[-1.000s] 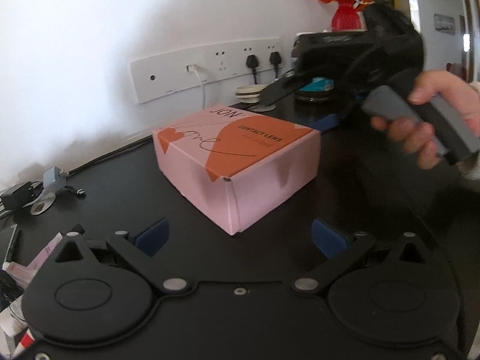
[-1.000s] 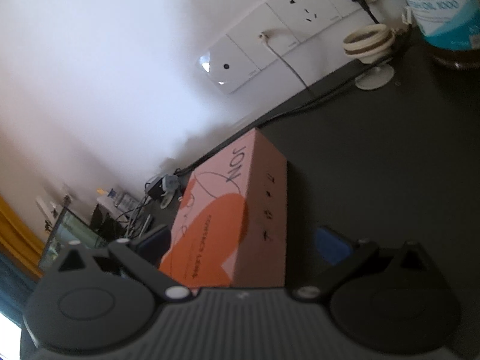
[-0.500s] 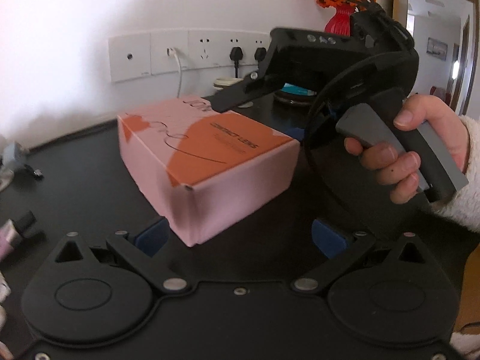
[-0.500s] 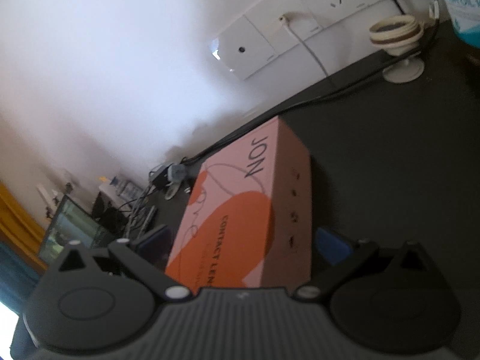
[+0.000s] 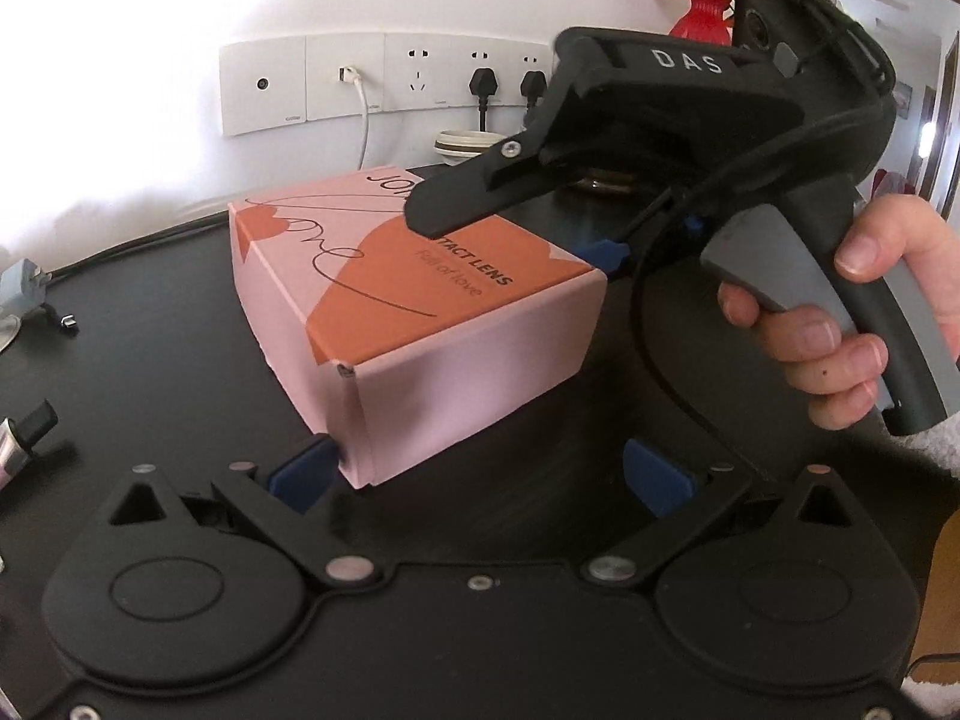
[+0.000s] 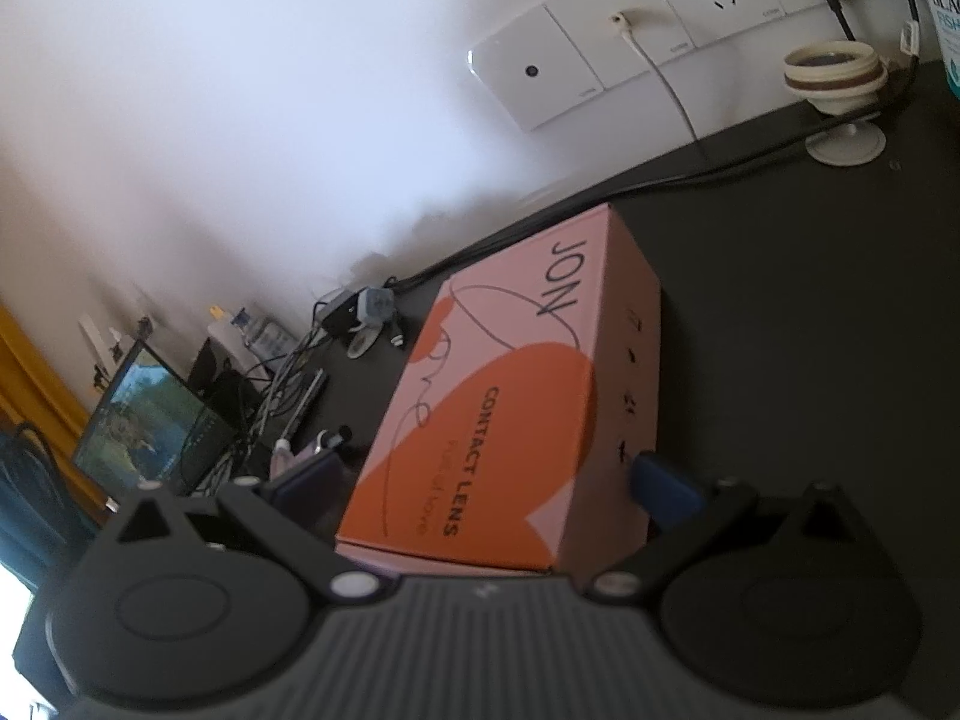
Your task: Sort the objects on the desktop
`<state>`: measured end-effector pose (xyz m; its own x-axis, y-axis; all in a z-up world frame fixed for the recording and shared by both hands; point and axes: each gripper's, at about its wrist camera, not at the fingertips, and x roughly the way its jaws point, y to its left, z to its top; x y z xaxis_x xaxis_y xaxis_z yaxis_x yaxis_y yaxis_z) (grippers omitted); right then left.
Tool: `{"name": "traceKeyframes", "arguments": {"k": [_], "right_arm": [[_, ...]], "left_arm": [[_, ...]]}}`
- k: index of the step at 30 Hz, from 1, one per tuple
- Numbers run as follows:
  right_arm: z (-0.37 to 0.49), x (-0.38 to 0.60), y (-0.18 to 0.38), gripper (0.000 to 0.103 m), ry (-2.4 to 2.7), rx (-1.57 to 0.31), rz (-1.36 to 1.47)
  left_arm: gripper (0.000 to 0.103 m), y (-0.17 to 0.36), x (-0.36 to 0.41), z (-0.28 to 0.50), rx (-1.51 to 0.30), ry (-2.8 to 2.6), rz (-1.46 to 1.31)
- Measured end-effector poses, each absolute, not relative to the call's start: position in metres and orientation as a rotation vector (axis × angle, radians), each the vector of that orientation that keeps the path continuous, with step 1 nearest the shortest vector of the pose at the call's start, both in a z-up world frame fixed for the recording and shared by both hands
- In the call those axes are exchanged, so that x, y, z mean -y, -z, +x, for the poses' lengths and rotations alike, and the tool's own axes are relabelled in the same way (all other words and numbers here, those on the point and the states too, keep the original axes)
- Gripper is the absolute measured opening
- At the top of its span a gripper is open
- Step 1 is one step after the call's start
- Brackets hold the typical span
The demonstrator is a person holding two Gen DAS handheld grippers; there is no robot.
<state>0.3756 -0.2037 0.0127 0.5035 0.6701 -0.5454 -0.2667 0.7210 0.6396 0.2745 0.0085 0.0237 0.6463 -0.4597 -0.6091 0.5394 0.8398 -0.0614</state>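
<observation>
A pink and orange contact lens box [image 5: 414, 312] lies flat on the black table [image 5: 150, 324], set in from the table's back edge, where a row of wall sockets [image 5: 384, 81] runs along the white wall.

The right gripper [image 6: 486, 480] straddles one end of the box, its blue pads on either side. The right-hand pad [image 6: 663, 483] sits against the pink side wall; the left-hand pad [image 6: 306, 477] stands a little clear of the box, so the fingers are apart and not clamped. A hand [image 5: 840, 324] holds its grey handle.

The left gripper [image 5: 480, 471] is at the box's near corner with its fingers spread wide. Its left pad [image 5: 303, 471] touches that corner; the right pad [image 5: 657, 477] is over bare table.

A small cream stand [image 6: 837, 96] sits by the back edge, and cables [image 6: 282, 378] lie toward the left edge.
</observation>
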Motion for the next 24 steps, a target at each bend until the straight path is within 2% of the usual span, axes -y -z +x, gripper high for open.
{"name": "traceKeyframes", "arguments": {"k": [6,11,17,24], "right_arm": [[0.374,0.203,-0.014,0.102,-0.563,-0.866,0.513],[0.373,0.205,-0.014,0.102,-0.577,-0.874,0.524],[0.37,0.204,-0.014,0.102,-0.573,-0.871,0.513],[0.375,0.214,-0.022,0.102,-0.56,-0.848,0.487]], "left_arm": [[0.102,-0.023,0.008,0.264,-0.66,0.575,0.204],[0.102,-0.022,-0.003,0.274,-0.674,0.555,0.121],[0.102,-0.022,-0.003,0.272,-0.673,0.576,0.146],[0.102,-0.033,-0.048,0.279,-0.665,0.593,-0.002]]}}
